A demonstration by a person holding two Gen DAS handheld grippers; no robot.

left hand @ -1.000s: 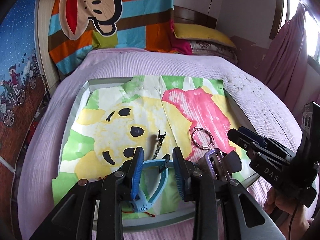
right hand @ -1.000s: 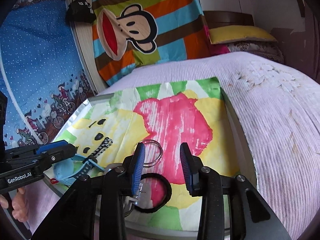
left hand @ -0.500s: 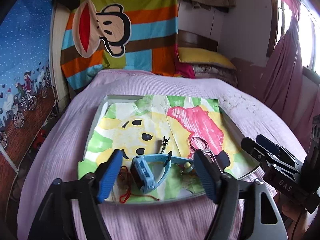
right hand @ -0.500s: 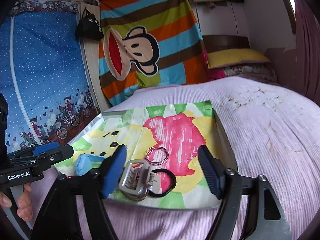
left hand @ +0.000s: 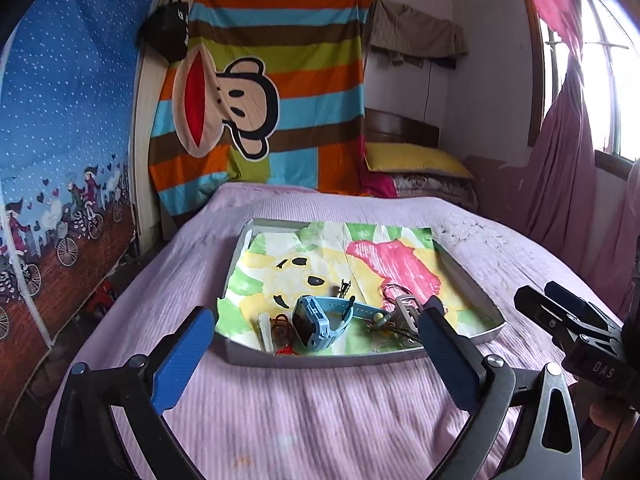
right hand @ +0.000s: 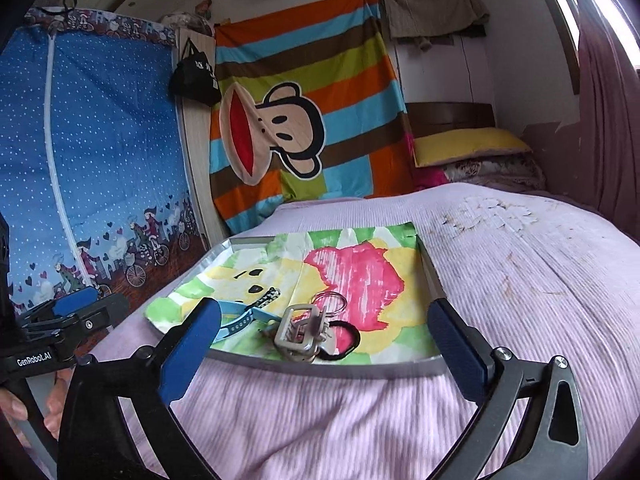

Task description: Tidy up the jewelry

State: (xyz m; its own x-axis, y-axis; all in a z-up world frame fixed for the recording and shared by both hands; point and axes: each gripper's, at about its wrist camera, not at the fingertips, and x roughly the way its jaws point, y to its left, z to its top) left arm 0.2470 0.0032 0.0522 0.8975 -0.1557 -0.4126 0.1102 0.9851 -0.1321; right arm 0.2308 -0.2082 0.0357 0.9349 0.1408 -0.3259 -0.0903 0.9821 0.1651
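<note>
While both jaws gape empty over the bed | light blue rubbery watch [left hand: 320,320] lies in shallow metal tray [left hand: 486,308] | light, floppy strap; pinch rigid case.

One tray [left hand: 486,322], one blue watch [left hand: 316,320], one hair claw [right hand: 300,330], one black hair tie [right hand: 348,340]

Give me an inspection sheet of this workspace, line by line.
Surface: metal tray lined with painted paper, on a purple bedspread.
Job's things: blue watch, silver hair claw, black hair tie, metal rings, slim black clip, red cord.
Clutter: nothing seen.
Grippers: left gripper and right gripper open, empty, short of the tray.
Cables: nothing seen.
Surroundings: monkey blanket, yellow pillow, pink curtain.
</note>
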